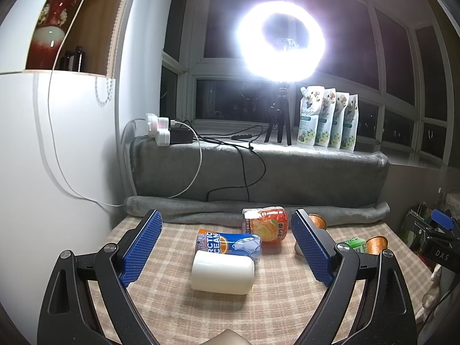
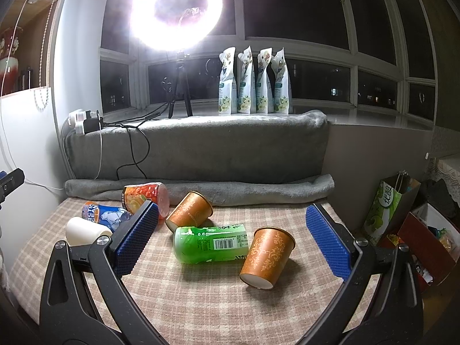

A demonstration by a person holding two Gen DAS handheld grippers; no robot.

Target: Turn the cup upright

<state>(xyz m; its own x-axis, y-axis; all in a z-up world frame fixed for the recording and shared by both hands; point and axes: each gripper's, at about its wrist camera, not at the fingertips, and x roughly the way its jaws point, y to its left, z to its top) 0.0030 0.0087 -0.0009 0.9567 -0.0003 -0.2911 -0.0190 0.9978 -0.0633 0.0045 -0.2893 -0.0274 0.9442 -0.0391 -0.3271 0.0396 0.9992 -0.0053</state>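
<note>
Several cups lie on their sides on the checked tablecloth (image 2: pixel 218 296). A white cup (image 1: pixel 222 272) lies between the fingers of my open left gripper (image 1: pixel 227 247), a little ahead of it; it also shows in the right wrist view (image 2: pixel 86 231). A blue Arctic Ocean cup (image 1: pixel 230 244) and a red-orange fruit cup (image 1: pixel 267 224) lie behind it. In the right wrist view an orange patterned paper cup (image 2: pixel 266 257) lies ahead of my open right gripper (image 2: pixel 231 240), with a green cup (image 2: pixel 211 243) and a second orange cup (image 2: pixel 191 211) beside it.
A rolled grey blanket (image 2: pixel 201 189) borders the table's far edge below a grey-covered sill. A ring light on a tripod (image 2: pixel 176 8), a power strip with cables (image 1: pixel 161 129) and several white pouches (image 2: pixel 254 83) stand on the sill. Bags and boxes (image 2: pixel 385 212) are at the right.
</note>
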